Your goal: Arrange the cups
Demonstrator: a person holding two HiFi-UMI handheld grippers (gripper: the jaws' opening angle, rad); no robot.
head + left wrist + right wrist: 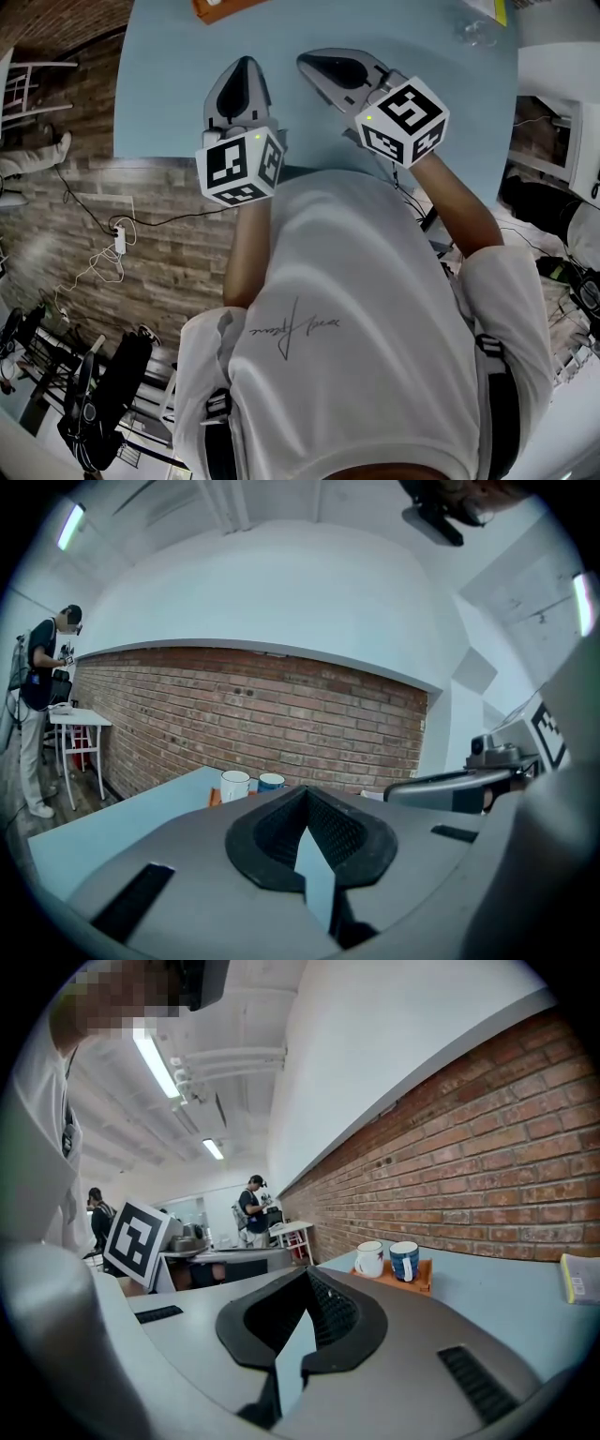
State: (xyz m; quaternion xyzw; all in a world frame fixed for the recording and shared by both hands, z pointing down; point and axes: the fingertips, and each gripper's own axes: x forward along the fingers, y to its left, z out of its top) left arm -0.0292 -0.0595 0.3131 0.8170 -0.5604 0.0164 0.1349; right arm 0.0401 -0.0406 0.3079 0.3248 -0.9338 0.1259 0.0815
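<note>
Close against my chest, over the near edge of the light-blue table (169,94), I hold both tools clenched on nothing. The left gripper (246,67) is at eleven o'clock and the right gripper (311,64) at one, each with its jaws pressed together.

Far off at twelve o'clock, near the brick wall (525,1147), the white mug (369,1259) and the blue cup (404,1261) stand upright, just beside each other on an orange tray (424,1285).

I judge this fits two stages alike: the cups already set as wanted with my hands clear, or the cups waiting to be fetched. Should either be taken, the jaws must part and cross the whole table.

From the head view the cups are cut off; only the tray's corner shows at the top edge. A clear glass object (478,33) at two o'clock is too faint to name, and I cannot find the blue cup's handle.
</note>
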